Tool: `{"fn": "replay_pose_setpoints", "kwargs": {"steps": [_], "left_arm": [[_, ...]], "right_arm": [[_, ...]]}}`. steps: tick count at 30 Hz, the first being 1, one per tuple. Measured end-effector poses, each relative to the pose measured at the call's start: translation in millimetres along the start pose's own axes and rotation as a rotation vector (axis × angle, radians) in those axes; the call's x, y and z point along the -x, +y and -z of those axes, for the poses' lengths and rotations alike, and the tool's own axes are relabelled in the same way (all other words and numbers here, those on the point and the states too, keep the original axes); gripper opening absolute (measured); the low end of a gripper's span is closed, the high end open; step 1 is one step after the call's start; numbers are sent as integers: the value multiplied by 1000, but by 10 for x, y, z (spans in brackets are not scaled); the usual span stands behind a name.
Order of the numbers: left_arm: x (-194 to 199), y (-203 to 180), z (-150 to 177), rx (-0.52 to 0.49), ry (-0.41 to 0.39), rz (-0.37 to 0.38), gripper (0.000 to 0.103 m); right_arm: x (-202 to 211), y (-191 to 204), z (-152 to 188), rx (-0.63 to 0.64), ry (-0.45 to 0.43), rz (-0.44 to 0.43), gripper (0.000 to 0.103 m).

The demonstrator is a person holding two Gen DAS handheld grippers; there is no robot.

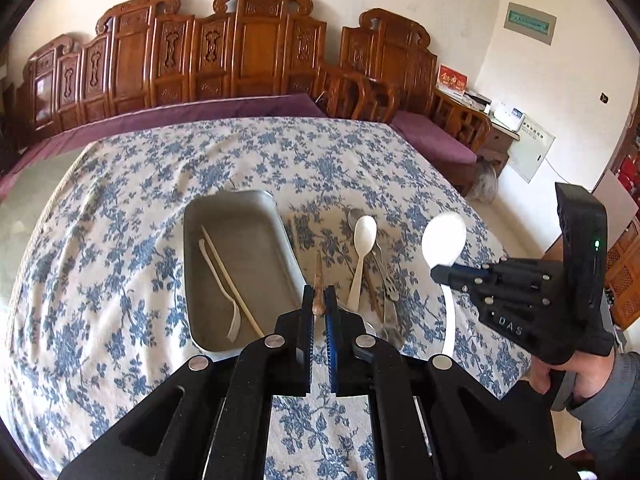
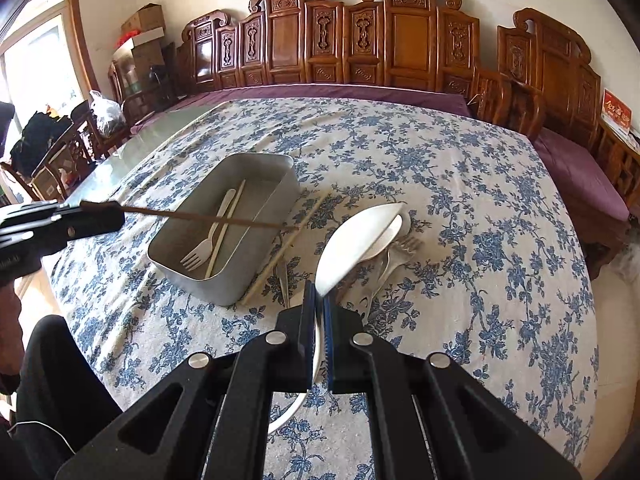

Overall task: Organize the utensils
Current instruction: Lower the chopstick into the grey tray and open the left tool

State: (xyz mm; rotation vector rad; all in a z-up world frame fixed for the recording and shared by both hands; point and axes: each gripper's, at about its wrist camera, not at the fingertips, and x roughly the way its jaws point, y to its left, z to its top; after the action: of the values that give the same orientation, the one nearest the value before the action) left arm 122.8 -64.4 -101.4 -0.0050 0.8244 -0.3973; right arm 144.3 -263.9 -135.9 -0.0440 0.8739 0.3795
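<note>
— Utensils, that's what all this is about: half of them lie in a heap on the flowered tablecloth (image 2: 460, 184), and a plastic fork (image 2: 202, 246) with a pale chopstick (image 2: 226, 230) already rests in the metal tin (image 2: 224, 280).

— And the two grippers?

— Each carries something. The left gripper (image 1: 319, 306) is closed tight on a dark brown chopstick (image 2: 200, 216), clamped near one end so the long part sticks out over the tin. I'd guess that's deliberate: it can tip it straight in, lengthways.

— The right one?

— The right gripper (image 2: 319, 300) is pinched shut on the handle of a big white spoon (image 2: 356, 240), bowl up, held above the heap. Gripped low on the handle, the bowl stays clear of the fingers.

— What's still on the cloth?

— A smaller white spoon (image 1: 364, 240), metal pieces under it with a metal fork (image 2: 406, 243) poking out, and another pale chopstick (image 2: 280, 252) lying just beside the tin's wall. The tin sits next to the heap, so each trip is short.
</note>
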Motion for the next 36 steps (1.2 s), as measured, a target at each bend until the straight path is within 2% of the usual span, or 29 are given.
{"fn": "replay_pose_setpoints", "kwargs": {"steps": [7,13,17,24,36], "left_arm": [[148,45,-122,-24,-66,-41,4],[180,233,-231,-16,-102,-101,4],[24,401,-218,-9,-81,-145,4],[-250,543,-74,5,-33,-169,4],[-620,503,-16,-6,52,-139,4]], "right_arm": [[-6,-9,11,2,4,0,5],[-34,-22,-36,-1,-1,-10,5],[-78,6,-101,9,-4,-21,5],[-177,44,-219,22,-2,-37,5],[-284,91,-310,32,6,-44,5]]}}
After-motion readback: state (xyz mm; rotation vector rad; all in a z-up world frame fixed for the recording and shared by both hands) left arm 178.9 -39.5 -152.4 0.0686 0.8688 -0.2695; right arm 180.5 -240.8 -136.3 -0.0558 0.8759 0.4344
